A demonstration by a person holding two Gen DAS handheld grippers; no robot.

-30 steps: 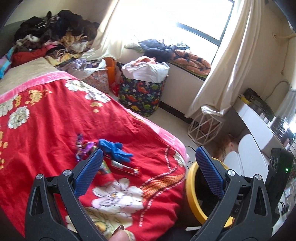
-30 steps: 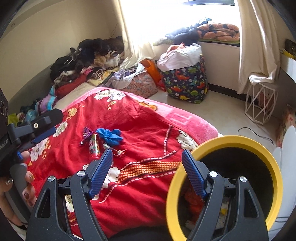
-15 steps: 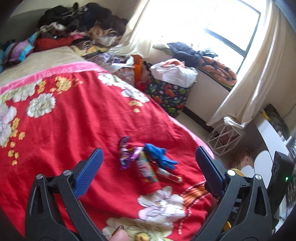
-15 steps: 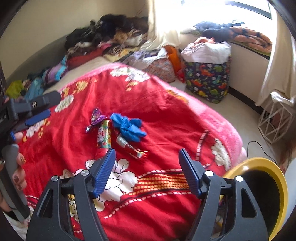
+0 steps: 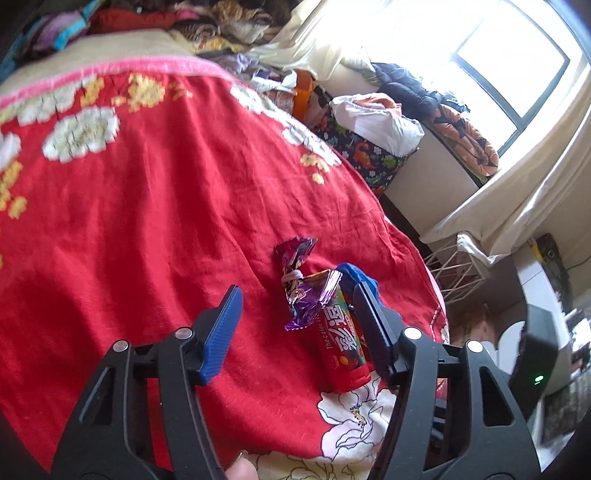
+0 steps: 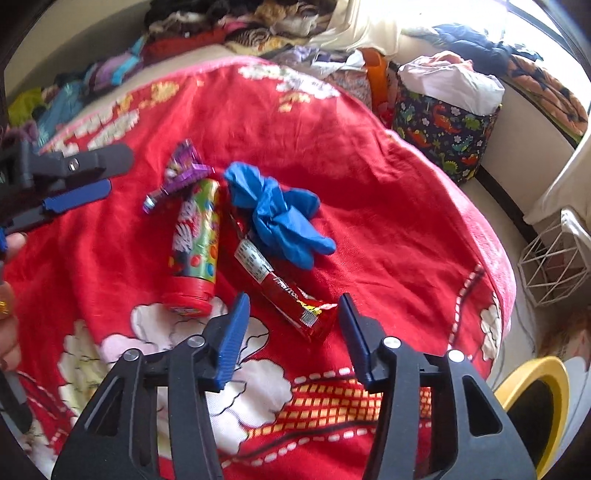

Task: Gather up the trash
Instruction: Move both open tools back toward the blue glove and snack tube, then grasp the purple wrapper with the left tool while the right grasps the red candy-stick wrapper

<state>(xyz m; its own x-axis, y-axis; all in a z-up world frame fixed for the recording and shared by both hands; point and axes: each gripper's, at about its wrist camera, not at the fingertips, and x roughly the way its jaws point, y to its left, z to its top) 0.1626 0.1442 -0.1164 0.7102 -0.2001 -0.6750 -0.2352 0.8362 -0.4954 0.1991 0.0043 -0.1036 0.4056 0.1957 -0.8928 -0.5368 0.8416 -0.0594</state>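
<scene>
Left black plastic two-finger gripper (image 5: pixel 295 325) and right black plastic two-finger gripper (image 6: pixel 293 341): ribbed blue pads, silver screws, triangular cut-outs.

Red floral bed blanket (image 6: pixel 369 177) carries wrappers (image 6: pixel 284 288), candy tube (image 6: pixel 194 243), blue glove (image 6: pixel 280 218).

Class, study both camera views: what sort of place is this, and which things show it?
Most likely a lived-in bedroom: a bed under a red floral blanket, heaped clothes at its far end, and a curtained window beside it.
</scene>
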